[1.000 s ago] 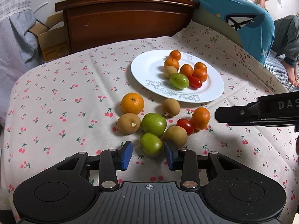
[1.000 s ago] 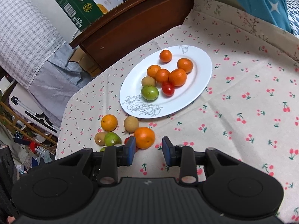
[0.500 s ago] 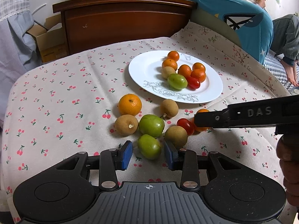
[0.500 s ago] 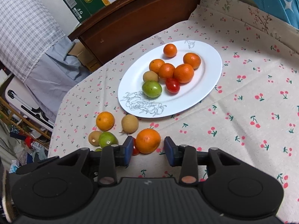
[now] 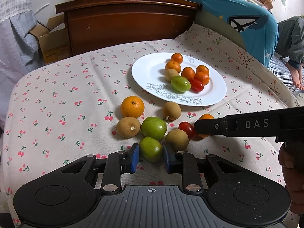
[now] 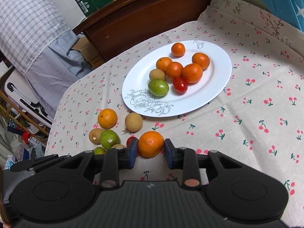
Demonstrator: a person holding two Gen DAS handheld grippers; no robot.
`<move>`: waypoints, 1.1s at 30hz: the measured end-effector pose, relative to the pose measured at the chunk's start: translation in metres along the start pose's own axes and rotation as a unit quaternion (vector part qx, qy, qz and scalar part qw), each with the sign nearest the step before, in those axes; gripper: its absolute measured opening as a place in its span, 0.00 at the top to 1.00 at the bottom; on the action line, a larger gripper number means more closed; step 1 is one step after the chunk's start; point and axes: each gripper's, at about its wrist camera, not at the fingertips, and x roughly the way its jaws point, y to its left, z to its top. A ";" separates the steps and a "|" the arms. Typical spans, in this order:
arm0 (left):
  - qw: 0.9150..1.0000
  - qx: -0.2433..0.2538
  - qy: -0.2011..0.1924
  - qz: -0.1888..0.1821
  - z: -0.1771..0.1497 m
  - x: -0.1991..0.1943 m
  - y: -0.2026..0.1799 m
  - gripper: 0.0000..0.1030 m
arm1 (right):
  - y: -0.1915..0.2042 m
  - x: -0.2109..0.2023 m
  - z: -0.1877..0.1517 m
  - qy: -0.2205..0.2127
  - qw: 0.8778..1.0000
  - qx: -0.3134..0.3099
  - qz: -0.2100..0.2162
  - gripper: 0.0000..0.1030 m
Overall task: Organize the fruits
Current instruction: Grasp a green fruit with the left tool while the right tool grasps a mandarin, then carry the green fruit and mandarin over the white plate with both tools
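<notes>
fruits lie partly on a white plate (image 6: 218,87) and partly loose on the cherry-print desk (image 5: 57,102) just in front of that plate, so the loose ones likely belong with the rest. left claw (image 5: 151,156) is clamped on a small green fruit (image 5: 151,149), the loose piece farthest from the plate. right claw (image 6: 150,150) has an orange (image 6: 150,144) between its jaws, which are closing, pads at its sides. a cherry tomato (image 5: 187,130) and brown longans (image 5: 172,111) lie loose nearer the plate, tight together, so both grips risk nudging neighbours.
</notes>
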 end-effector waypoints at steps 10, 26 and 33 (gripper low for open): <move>1.000 -0.006 -0.024 0.009 0.007 -0.014 0.000 0.77 | 0.002 -0.009 0.000 -0.006 1.000 -0.003 0.006 0.71; 0.998 -0.016 -0.058 0.001 0.024 -0.030 -0.005 0.77 | 0.005 -0.035 0.011 -0.034 0.999 -0.008 0.021 0.71; 0.997 -0.020 -0.078 -0.009 0.042 -0.039 -0.005 0.77 | 0.006 -0.050 0.024 -0.051 0.998 -0.010 0.032 0.71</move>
